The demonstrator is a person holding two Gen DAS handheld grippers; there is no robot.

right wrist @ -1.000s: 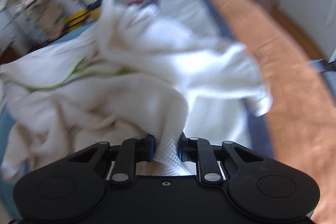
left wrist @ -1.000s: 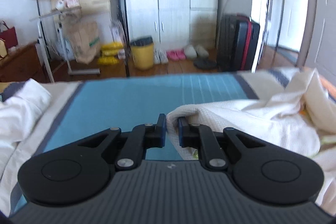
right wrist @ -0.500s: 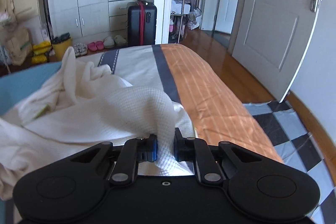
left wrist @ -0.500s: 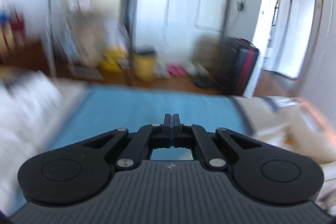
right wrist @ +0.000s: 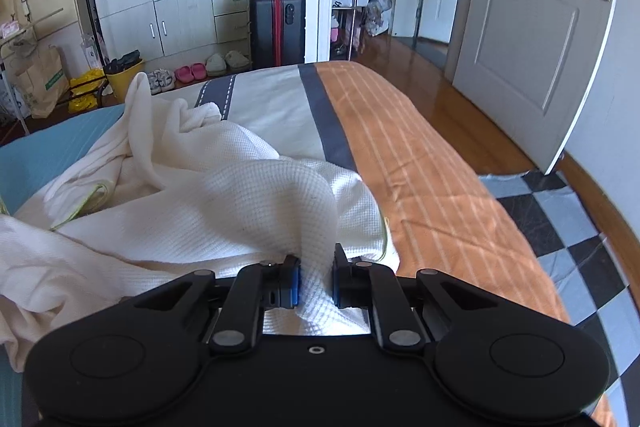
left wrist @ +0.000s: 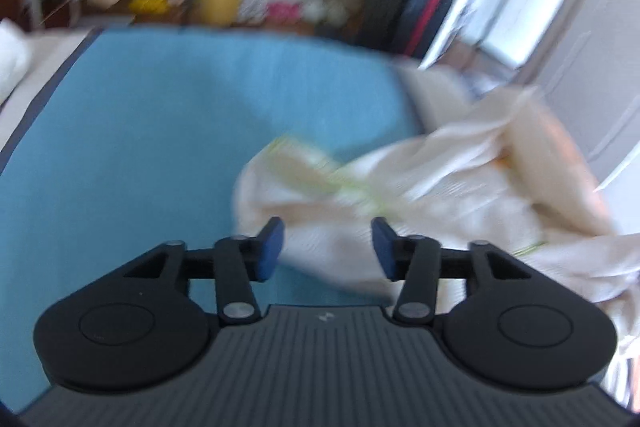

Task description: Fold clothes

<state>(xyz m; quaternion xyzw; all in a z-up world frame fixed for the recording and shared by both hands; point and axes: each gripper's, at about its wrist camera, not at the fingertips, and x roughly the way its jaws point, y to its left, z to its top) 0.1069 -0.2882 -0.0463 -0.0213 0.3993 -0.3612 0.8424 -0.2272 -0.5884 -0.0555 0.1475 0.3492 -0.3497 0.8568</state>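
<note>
The right hand-held gripper (right wrist: 316,285) pinches a raised fold of the white waffle-weave garment (right wrist: 224,203), its blue-padded fingers (right wrist: 294,287) pressed against the cloth from both sides. The garment lies crumpled across the bed (right wrist: 420,163), spreading from the blue section of the cover over the white and grey stripes to the edge of the orange section, and a thin yellow-green trim shows along one of its hems. The left hand-held gripper (left wrist: 326,247) is spread wide and holds nothing; in its blurred view it hangs above the near edge of the garment (left wrist: 420,195), whose cloth shows between the fingers. Beyond the bed's foot stand a black suitcase (right wrist: 276,25), a yellow bin (right wrist: 122,77) and a row of shoes.
</note>
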